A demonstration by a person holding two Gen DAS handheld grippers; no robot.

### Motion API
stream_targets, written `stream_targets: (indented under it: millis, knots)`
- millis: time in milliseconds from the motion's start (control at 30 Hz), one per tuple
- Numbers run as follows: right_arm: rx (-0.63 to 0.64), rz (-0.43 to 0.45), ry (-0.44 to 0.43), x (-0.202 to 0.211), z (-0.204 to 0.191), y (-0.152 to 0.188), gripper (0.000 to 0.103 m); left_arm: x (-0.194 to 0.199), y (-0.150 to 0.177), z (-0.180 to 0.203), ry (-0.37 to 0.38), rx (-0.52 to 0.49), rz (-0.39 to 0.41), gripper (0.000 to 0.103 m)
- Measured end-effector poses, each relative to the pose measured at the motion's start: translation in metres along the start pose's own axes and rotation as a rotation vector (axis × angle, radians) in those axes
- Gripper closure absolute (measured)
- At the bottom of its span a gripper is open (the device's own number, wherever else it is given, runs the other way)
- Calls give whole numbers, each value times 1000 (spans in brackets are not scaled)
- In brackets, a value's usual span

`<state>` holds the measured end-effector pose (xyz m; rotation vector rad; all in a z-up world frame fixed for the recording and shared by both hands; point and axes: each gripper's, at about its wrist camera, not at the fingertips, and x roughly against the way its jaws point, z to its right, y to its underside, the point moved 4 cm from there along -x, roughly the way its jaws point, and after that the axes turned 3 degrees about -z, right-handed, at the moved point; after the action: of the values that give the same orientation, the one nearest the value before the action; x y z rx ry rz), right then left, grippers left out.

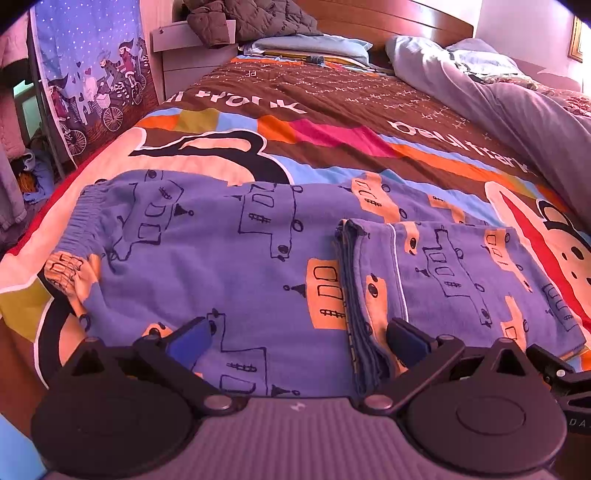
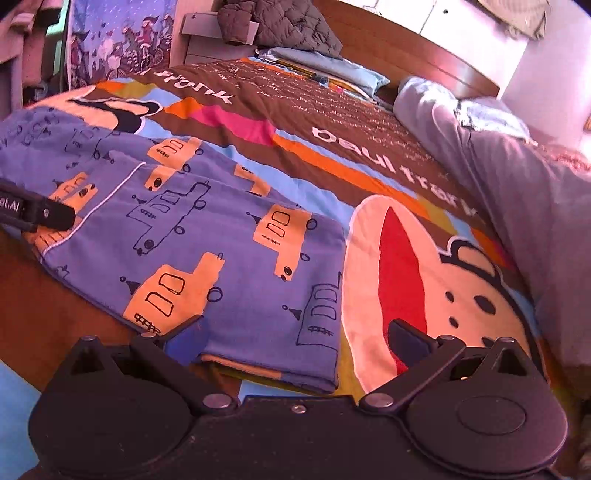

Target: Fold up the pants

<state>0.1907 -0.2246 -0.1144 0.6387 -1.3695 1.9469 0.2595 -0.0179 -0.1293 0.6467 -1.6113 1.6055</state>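
Observation:
The blue pants (image 1: pixel 229 258) with orange and outlined truck prints lie flat on the bed, waistband at the left. The leg part is folded back over itself at the right (image 1: pixel 461 266), its hems stacked at the fold's left edge. My left gripper (image 1: pixel 295 343) is open just above the near edge of the pants, at the hems. In the right wrist view the folded leg part (image 2: pixel 207 251) lies ahead. My right gripper (image 2: pixel 295 343) is open, straddling the near right corner of the fold. The left gripper's body (image 2: pixel 33 214) shows at the left edge.
The bed has a colourful cartoon bedspread (image 1: pixel 332 122). A rumpled lilac duvet (image 1: pixel 517 110) lies along the right side. Pillows (image 1: pixel 314 46) and a dark jacket (image 1: pixel 251 18) are at the headboard. A nightstand (image 1: pixel 184 55) and a printed hanging cloth (image 1: pixel 96 74) stand left.

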Motion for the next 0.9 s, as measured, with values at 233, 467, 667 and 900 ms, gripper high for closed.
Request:
stream_targets:
  millis: [233,467,667,900]
  knots:
    - [30,14,28,1,-3,0,1,2,1,0,3,4,5,0]
    - [15,6,22,0,-2,0,1,46,9,-9,236,10,70,1]
    - [-26,-2,-11,1,4,-5,1,80,36,-63,217,58,230,0]
    - [-242,98,-155,32,-11,-39,1,56,31,-143,350,510,170,10]
